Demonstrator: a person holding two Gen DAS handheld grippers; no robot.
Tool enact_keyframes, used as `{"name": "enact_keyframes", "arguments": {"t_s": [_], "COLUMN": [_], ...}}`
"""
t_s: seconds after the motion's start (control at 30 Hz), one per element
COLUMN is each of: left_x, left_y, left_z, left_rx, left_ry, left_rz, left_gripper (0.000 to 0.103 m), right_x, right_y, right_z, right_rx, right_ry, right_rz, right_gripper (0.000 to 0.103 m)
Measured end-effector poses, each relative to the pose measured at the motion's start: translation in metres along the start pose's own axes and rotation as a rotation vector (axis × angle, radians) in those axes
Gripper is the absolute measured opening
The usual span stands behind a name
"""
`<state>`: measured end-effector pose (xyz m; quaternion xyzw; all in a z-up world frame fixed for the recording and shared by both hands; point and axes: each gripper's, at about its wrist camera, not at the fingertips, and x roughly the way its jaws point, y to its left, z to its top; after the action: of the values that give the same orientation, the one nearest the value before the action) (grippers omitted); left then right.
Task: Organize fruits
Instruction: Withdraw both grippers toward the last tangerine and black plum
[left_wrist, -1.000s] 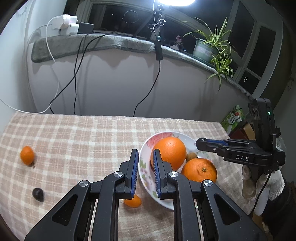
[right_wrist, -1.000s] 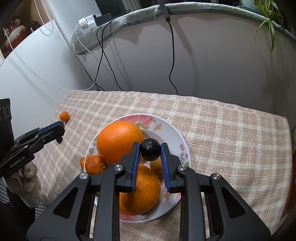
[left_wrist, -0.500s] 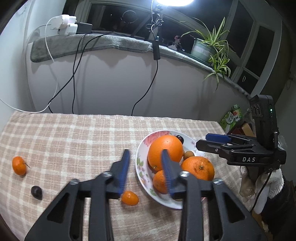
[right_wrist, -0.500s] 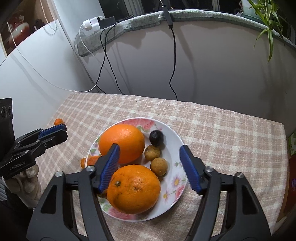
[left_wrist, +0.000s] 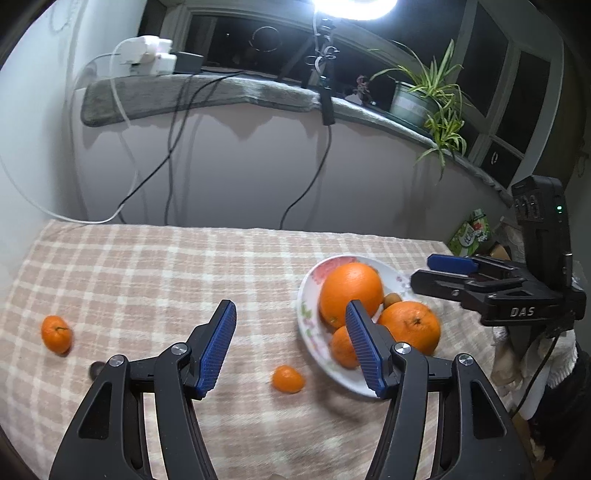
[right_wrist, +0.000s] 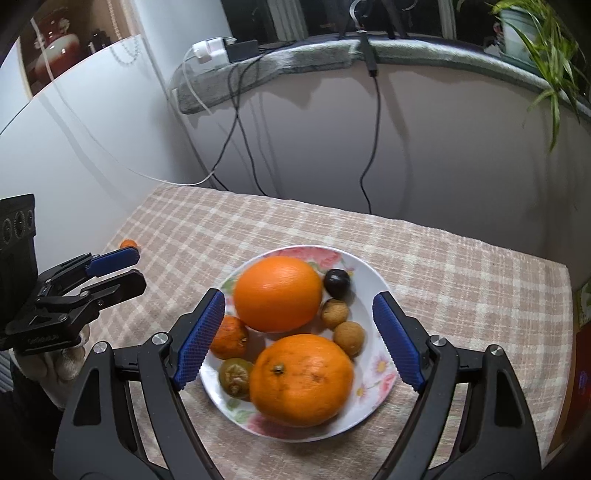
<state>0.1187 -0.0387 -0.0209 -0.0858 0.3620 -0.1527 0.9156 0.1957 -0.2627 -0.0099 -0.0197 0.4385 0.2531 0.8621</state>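
Note:
A floral white plate (right_wrist: 376, 280) holds two big oranges (right_wrist: 277, 293), a small mandarin (right_wrist: 229, 338), a greenish fruit (right_wrist: 235, 377), two brown longans (right_wrist: 349, 338) and a dark plum (right_wrist: 337, 282). My right gripper (right_wrist: 297, 341) is open and empty above the plate. My left gripper (left_wrist: 291, 347) is open and empty over the cloth, left of the plate (left_wrist: 310, 325). On the cloth lie a small orange fruit (left_wrist: 288, 378), a mandarin (left_wrist: 56, 334) at far left and a dark fruit (left_wrist: 96, 368) partly hidden by my left gripper's arm.
A checked cloth (left_wrist: 155, 273) covers the table. A wall with hanging cables (left_wrist: 170, 147) stands behind it. A ledge above carries a potted plant (left_wrist: 424, 96) and chargers. The table's right edge lies beyond the plate.
My right gripper opened and let the dark plum go onto the plate, then drew back. My left gripper opened wide and drew back to the left.

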Motion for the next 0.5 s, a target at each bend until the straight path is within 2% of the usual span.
{"name": "enact_keyframes", "arguments": {"t_s": [0.23,0.5], "left_x": [-0.024,-0.058], "left_y": [0.033,0.084], "left_z": [-0.012,-0.036], "left_rx": [-0.036,-0.103], "left_ry": [-0.014,-0.029], "left_rz": [0.073,0.205], "left_gripper": [0.061,0.061], "right_x": [0.001,0.01], "right_y": [0.03,0.074], "right_z": [0.0,-0.004], "right_rx": [-0.059,-0.148], "right_ry": [-0.005,0.003], "right_rz": [0.039,0.089], "right_gripper": [0.085,0.085]}}
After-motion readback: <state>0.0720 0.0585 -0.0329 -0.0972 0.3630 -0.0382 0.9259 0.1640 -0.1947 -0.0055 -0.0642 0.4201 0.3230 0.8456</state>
